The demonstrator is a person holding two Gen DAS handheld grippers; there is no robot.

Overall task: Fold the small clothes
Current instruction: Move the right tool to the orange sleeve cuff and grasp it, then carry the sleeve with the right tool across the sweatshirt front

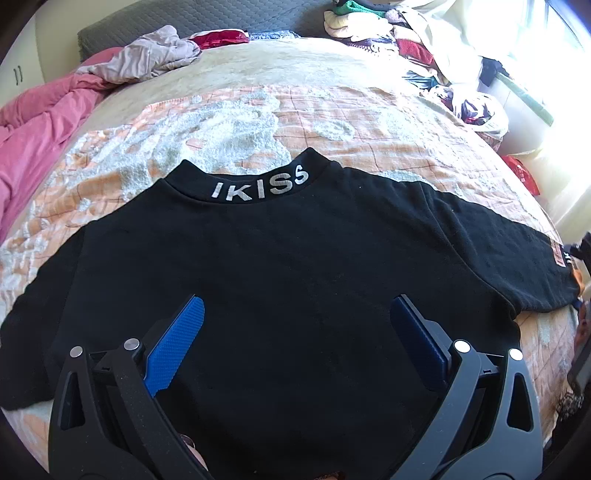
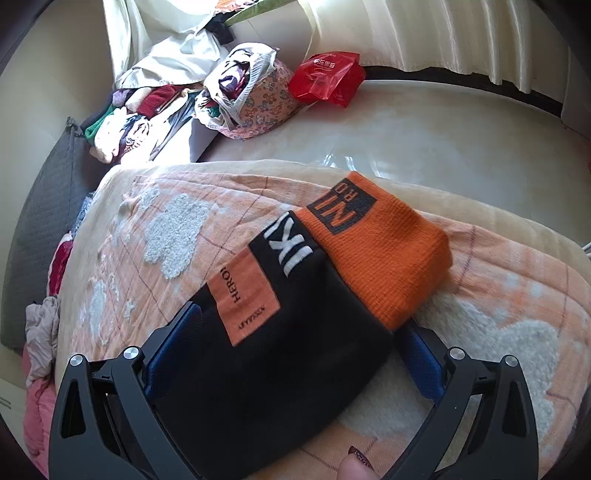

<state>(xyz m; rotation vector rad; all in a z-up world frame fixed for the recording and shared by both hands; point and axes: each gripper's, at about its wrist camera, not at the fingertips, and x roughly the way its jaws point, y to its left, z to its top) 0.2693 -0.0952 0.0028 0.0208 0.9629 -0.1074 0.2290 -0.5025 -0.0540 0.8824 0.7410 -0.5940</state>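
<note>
Black top [image 1: 280, 266] lies flat on the bed [image 1: 332, 122], front side down, collar [image 1: 258, 186] away from the left camera, "IKISS" in white on the collar. Both sleeves are spread out to the sides.

Left tool [image 1: 297, 314]: jaws wide apart, blue pads [image 1: 177, 343] showing, hovering over the lower body of the top. Nothing between the jaws; can't tell if the tips touch the cloth.

Right tool [image 2: 301, 328]: jaws wide apart, straddling the right sleeve [image 2: 280, 354] near its end. The sleeve runs between the fingers, but they aren't closed on it. Orange cuff [image 2: 384, 254] with black lettering sits past the tips, lying on the bed. Orange patch [image 2: 243, 299] on the sleeve reads "HERO…", white "IK" beside it.

A fingertip [image 2: 356, 467] shows at the bottom edge of the right view.

Background: pink blanket [image 1: 40, 125] at the left bed edge, clothes pile [image 1: 399, 33] at the far right, red bag [image 2: 328, 79] on the floor by the curtain [image 2: 443, 33].
</note>
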